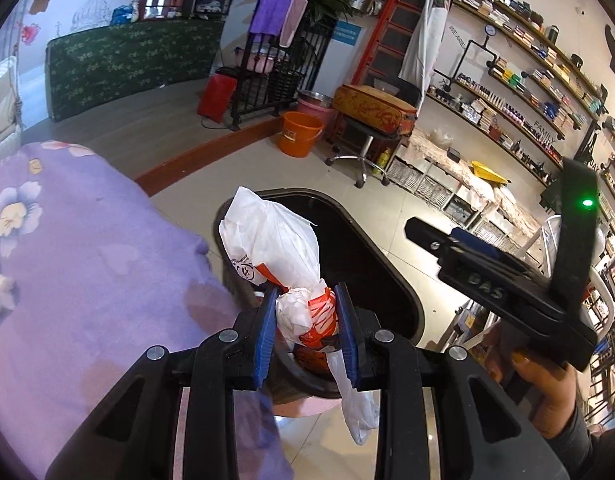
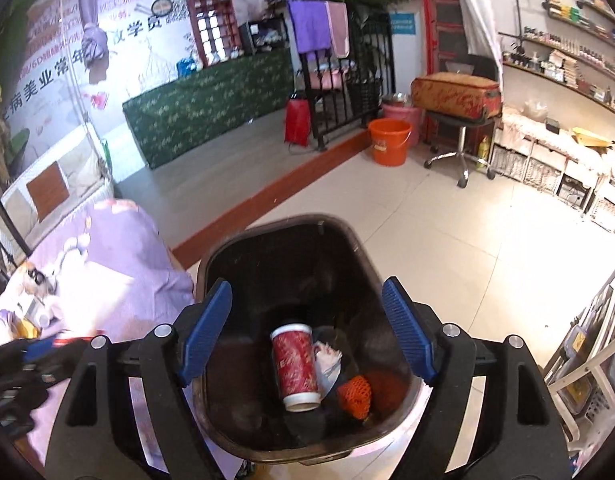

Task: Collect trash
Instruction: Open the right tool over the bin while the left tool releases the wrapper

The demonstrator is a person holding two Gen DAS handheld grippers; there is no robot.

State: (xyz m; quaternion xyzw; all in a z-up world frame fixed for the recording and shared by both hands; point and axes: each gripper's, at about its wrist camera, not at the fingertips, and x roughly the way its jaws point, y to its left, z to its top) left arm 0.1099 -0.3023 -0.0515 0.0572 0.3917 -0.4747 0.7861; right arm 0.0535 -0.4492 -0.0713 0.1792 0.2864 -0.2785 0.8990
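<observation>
While left gripper (image 1: 307, 320) jaws clamp white bag (image 1: 275, 248) at frame centre over dark bin (image 2: 307, 264), right gripper (image 2: 307, 332) jaws apart, empty, red cup (image 2: 297, 364) lower centre inside bin.

Beauty shop: product-lined wall shelves (image 1: 519, 76).

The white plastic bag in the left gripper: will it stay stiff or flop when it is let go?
The white plastic bag looks floppy: its tail hangs limp below the left gripper. It seems light, bulging and crinkled. Released, it would probably drop into the bin.
</observation>
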